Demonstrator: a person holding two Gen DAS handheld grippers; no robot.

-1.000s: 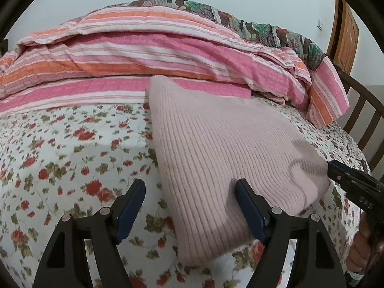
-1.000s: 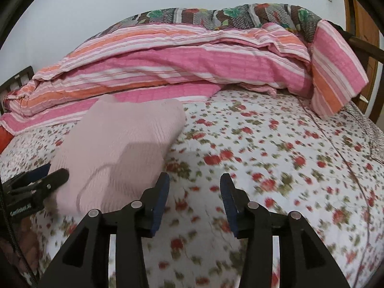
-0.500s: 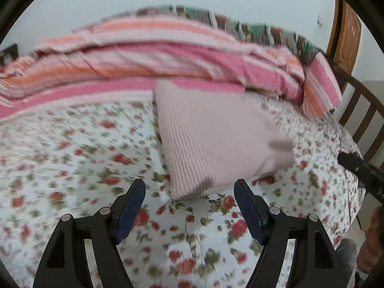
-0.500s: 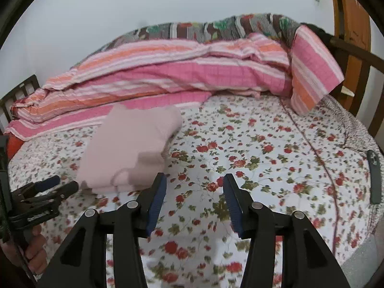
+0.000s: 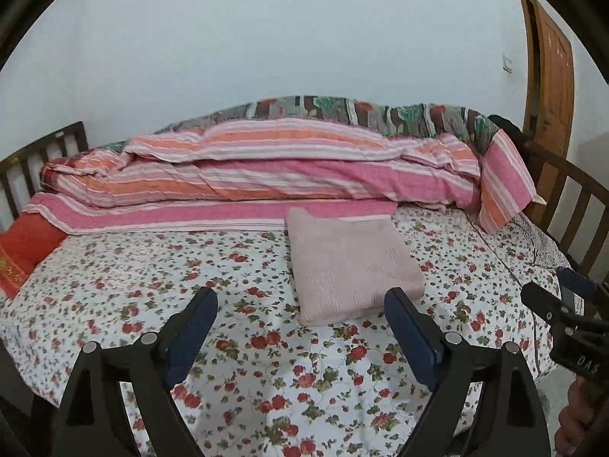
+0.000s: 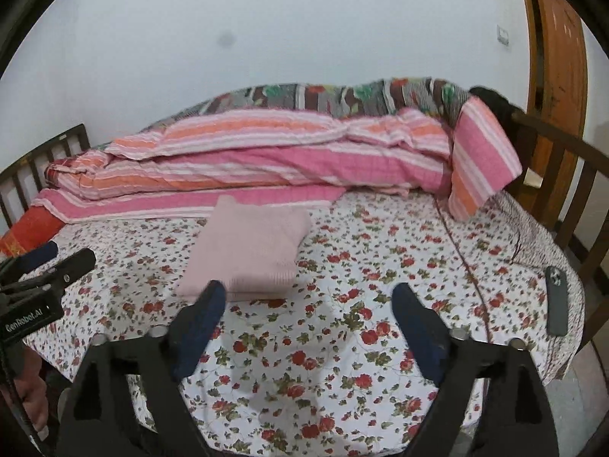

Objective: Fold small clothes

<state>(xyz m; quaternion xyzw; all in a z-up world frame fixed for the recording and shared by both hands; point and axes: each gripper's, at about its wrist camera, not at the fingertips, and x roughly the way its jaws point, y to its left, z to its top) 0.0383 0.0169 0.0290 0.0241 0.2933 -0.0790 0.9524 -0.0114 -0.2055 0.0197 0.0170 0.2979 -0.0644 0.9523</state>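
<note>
Sweater (image 5: 352, 266), folded into a neat pink block, lies on the bed (image 5: 114, 266) just ahead of the left claw (image 5: 300, 337) and right claw (image 6: 308, 327), both opening wide with nothing between them, apparently released.

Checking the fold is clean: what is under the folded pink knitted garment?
Only the floral bedsheet shows around the folded pink knitted garment; its far edge meets the pink striped quilt. Anything beneath or inside it is covered.

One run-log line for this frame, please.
pink knit garment: folded, lying on floral bedsheet | left gripper: opening, nothing between fingers | right gripper: opening, nothing between fingers
</note>
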